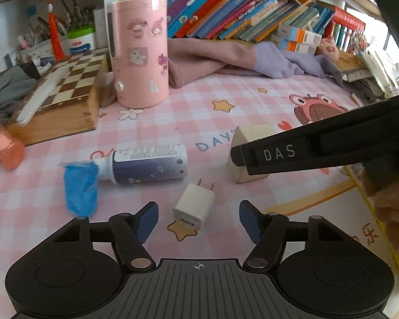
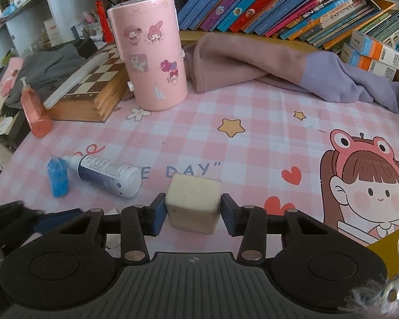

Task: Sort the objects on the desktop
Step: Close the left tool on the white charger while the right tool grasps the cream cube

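My desk mat (image 2: 252, 122) is pink check, with a pink canister (image 2: 151, 53) standing at its far side beside a chessboard box (image 2: 93, 90). Nearer, a bottle (image 2: 106, 175) lies on its side, touching a blue wrapper (image 2: 58, 178).

My right gripper (image 2: 191, 210) has its pads on both sides of the cream block (image 2: 192, 204), the left pad touching it; I cannot tell whether the right one does.

My left gripper (image 1: 198, 220) stands half open around the small white charger (image 1: 194, 206), its pads clear of it.
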A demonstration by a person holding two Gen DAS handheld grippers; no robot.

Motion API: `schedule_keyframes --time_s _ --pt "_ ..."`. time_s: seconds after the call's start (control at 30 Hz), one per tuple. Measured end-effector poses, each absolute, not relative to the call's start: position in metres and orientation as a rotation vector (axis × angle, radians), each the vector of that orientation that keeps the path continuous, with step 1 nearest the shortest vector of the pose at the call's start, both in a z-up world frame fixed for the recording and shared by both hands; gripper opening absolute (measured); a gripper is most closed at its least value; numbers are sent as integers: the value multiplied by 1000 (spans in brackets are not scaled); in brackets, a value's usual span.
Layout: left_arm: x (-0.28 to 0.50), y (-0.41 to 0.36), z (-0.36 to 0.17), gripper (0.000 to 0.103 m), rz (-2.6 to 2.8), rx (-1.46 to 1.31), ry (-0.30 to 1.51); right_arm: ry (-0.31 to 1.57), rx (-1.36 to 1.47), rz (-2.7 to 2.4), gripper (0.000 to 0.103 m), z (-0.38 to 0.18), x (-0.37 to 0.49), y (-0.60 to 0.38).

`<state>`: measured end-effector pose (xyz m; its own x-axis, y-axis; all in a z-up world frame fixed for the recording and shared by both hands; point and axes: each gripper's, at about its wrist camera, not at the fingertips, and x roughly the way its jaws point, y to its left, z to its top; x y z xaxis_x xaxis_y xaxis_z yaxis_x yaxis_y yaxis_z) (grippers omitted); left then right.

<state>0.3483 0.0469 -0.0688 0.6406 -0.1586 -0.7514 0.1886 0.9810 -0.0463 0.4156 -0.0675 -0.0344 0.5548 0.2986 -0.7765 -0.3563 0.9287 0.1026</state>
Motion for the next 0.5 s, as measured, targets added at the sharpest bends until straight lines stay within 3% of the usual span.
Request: schedule_keyframes --time_s 0.2,0.3,0.5 --pt "356 42 -75 52 -180 84 843 901 -79 396 40 -36 418 -66" --pt "355 42 -74 33 -177 90 835 902 -73 401 37 -35 417 -68" --pt "347 51 -64 33 -168 44 817 869 -58 403 34 -27 410 -75"
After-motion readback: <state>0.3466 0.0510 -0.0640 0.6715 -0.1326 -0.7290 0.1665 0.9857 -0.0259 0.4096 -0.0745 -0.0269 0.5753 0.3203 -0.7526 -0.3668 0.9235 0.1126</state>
